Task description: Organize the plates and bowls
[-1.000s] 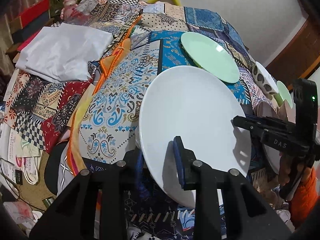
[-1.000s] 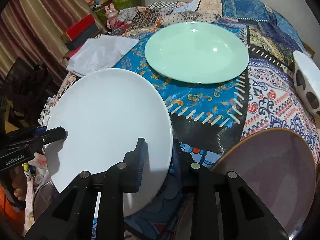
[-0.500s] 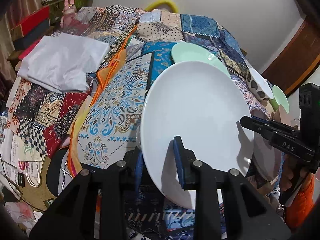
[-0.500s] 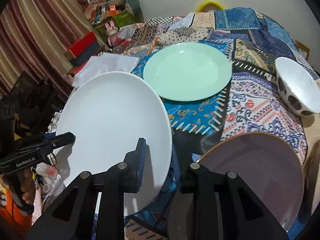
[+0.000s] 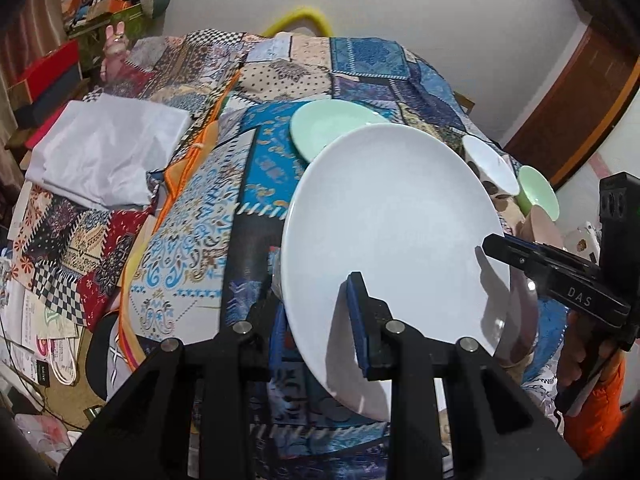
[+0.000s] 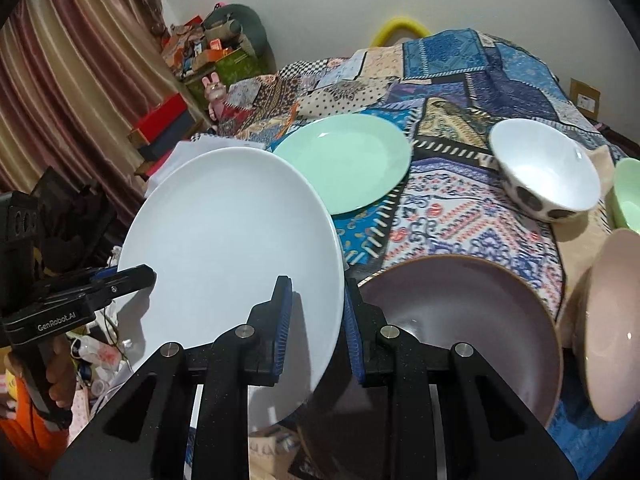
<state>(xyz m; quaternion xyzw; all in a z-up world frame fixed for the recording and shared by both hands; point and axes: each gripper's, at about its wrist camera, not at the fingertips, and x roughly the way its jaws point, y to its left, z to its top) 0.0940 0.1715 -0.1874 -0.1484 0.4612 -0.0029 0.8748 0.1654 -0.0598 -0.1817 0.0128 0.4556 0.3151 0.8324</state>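
A large white plate [image 5: 392, 232] [image 6: 228, 248] is held in the air over the near edge of the patchwork-covered table. My left gripper [image 5: 316, 320] is shut on its near rim. My right gripper [image 6: 316, 316] is shut on its opposite rim. A mint green plate [image 6: 344, 164] [image 5: 320, 128] lies flat further back. A mauve plate [image 6: 460, 320] lies at the near right. A white bowl with dark spots [image 6: 544, 172] [image 5: 488, 164], a small green bowl [image 6: 628, 196] [image 5: 536, 192] and a pink bowl [image 6: 612, 320] stand to the right.
A folded white cloth [image 5: 108, 152] lies at the table's left. Boxes, a pink rabbit toy [image 6: 216, 92] and clutter stand beyond the left edge by a curtain [image 6: 72, 92]. Bags and papers lie on the floor [image 5: 36, 340].
The white plate has risen and tilted up in both grippers. Both cameras have pulled back and up, so more of the table, the bowls and the wall shows.
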